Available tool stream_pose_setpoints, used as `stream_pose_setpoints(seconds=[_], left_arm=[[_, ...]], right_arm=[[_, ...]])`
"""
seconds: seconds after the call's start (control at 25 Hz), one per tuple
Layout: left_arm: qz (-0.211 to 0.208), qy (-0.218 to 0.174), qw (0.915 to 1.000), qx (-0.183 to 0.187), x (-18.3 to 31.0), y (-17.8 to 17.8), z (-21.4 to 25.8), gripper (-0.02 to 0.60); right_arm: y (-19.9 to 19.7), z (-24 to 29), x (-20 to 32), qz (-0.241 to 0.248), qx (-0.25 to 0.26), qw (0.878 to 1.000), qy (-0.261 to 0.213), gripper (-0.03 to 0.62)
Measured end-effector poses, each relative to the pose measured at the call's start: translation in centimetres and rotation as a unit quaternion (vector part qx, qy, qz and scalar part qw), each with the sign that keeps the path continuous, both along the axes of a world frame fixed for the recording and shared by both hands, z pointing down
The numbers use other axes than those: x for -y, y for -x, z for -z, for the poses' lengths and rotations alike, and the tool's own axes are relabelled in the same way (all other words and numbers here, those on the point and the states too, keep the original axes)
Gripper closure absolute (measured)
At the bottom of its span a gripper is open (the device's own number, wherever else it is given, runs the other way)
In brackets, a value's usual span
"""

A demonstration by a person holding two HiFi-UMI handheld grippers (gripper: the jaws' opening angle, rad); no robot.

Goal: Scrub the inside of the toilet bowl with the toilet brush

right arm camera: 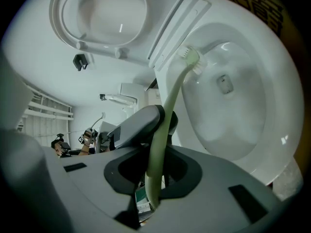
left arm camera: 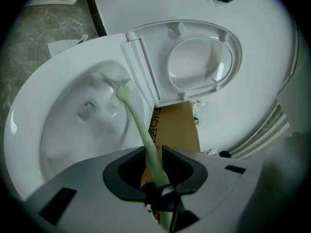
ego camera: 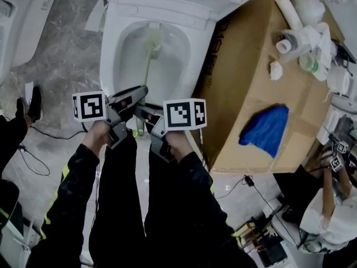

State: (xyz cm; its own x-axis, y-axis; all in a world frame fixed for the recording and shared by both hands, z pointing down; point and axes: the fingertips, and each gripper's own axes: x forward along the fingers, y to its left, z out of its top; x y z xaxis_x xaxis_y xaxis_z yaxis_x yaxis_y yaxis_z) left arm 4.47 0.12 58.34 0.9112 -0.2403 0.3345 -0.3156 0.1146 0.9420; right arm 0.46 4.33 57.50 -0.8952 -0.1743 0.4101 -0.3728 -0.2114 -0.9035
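Observation:
The white toilet bowl (ego camera: 125,24) stands in front of me with its seat and lid (left arm camera: 204,64) raised. A pale green toilet brush (ego camera: 147,66) reaches down into it, and its bristled head (ego camera: 154,39) rests on the far inner wall. My left gripper (ego camera: 138,95) and right gripper (ego camera: 143,112) meet over the bowl's near rim. Both are shut on the brush handle (left arm camera: 146,135), the left one further along it. In the right gripper view the handle (right arm camera: 165,115) passes the left gripper's finger (right arm camera: 143,123) and ends at the head (right arm camera: 192,59) by the bowl (right arm camera: 252,125).
A large cardboard box (ego camera: 251,82) stands tight against the toilet's right side, with a blue cloth (ego camera: 268,128) and white bottles and rolls (ego camera: 301,35) on it. Another toilet (ego camera: 22,15) is at far left. Cables (ego camera: 33,144) cross the floor. A person (ego camera: 334,216) works at lower right.

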Motion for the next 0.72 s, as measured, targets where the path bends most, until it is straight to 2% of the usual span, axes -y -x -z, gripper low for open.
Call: stream_pose_setpoints(seconds=[0.12, 0.44, 0.72], left_arm=[[-0.020, -0.003, 0.9997, 0.015, -0.2, -0.4, -0.4, 0.486], [-0.052, 0.001, 0.9987, 0.002, -0.9, -2.4, -0.5, 0.486], [-0.055, 0.005, 0.9984, -0.007, -1.8, -3.8, -0.4, 0.486]], right_arm=[[-0.7, -0.1, 0.0, -0.020, -0.005, 1.000, 0.001, 0.538], [-2.5, -0.1, -0.4, -0.066, -0.016, 0.998, 0.007, 0.538], [-4.1, 0.0, -1.3, -0.084, -0.041, 0.996, 0.006, 0.537]])
